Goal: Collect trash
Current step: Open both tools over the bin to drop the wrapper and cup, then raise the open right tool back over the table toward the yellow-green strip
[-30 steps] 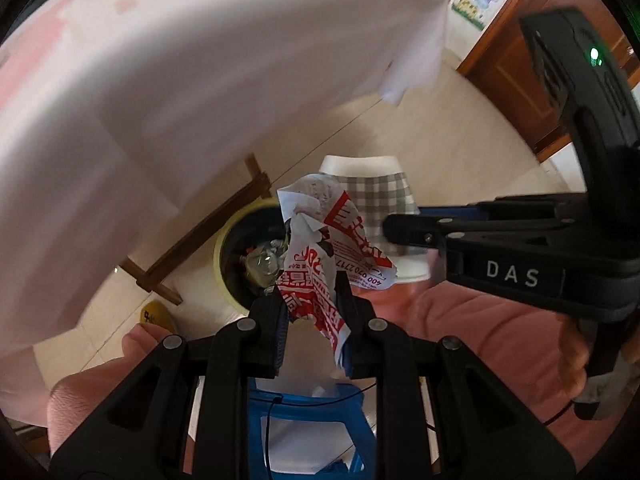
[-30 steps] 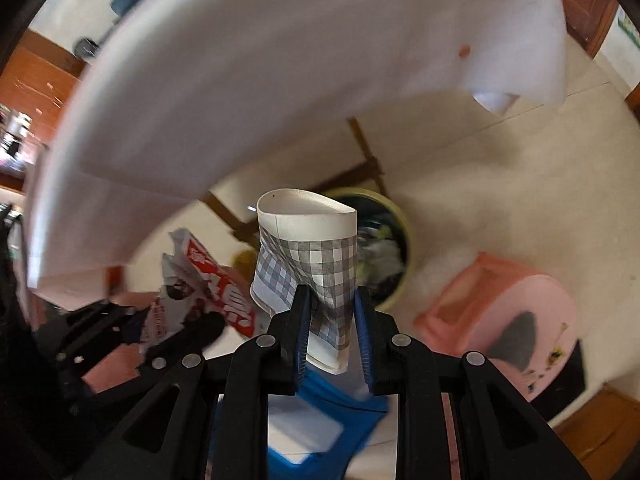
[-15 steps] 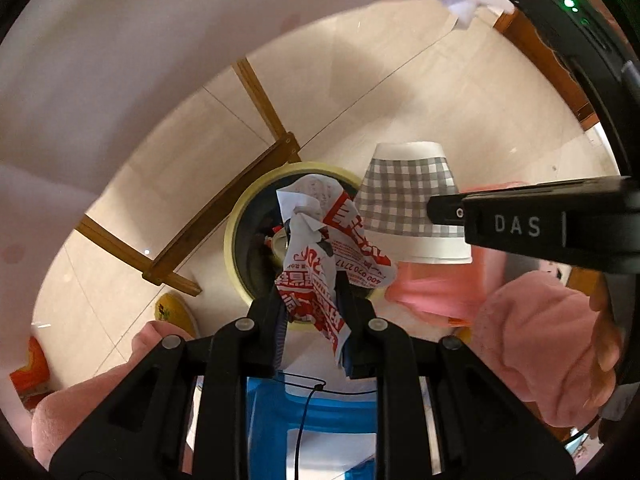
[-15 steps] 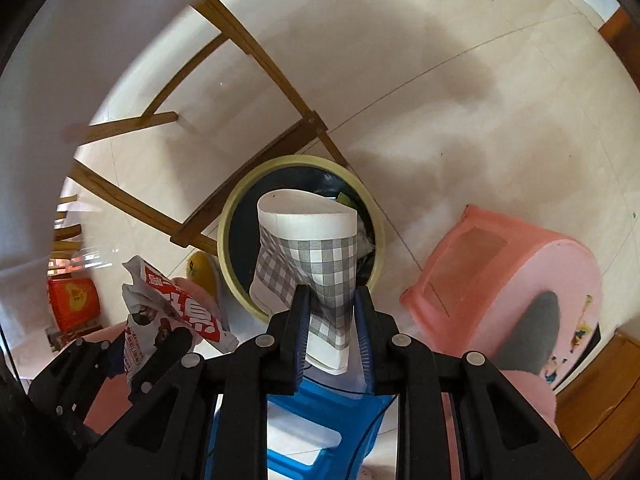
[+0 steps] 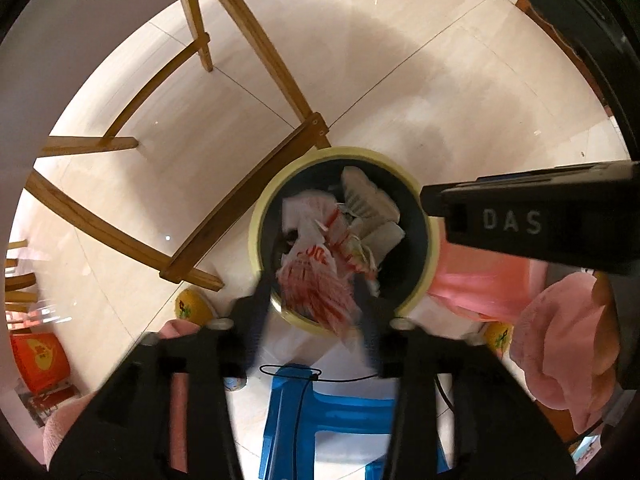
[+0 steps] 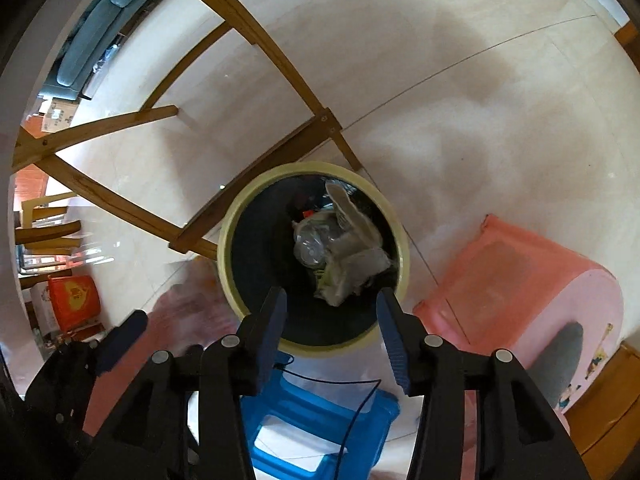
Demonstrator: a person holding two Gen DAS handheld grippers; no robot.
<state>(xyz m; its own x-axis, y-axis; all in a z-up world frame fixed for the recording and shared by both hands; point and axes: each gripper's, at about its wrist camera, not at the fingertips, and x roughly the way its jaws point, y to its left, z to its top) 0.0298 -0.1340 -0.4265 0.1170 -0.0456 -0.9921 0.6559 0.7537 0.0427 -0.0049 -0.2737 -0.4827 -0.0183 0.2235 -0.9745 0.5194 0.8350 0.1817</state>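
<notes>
A: Carrier? 
B: Glossy cream tiled floor (image 6: 460,92), thin dark grout lines, soft shadows across it.

A: What stands on it? 
B: Round trash bin with pale yellow rim and black liner (image 6: 403,240), upright, trash inside. Wooden table legs with cross braces (image 6: 256,40) just beside its rim, upper left. Pink plastic stool (image 6: 532,284) right of the bin, apart from it. Blue plastic stool (image 6: 316,412) below the bin in the right wrist view.

A: Anything else? 
B: Orange-red box (image 6: 74,300) far left, near more wooden furniture legs. Small yellow round object (image 5: 192,306) by the bin's lower left, can't tell what.
</notes>
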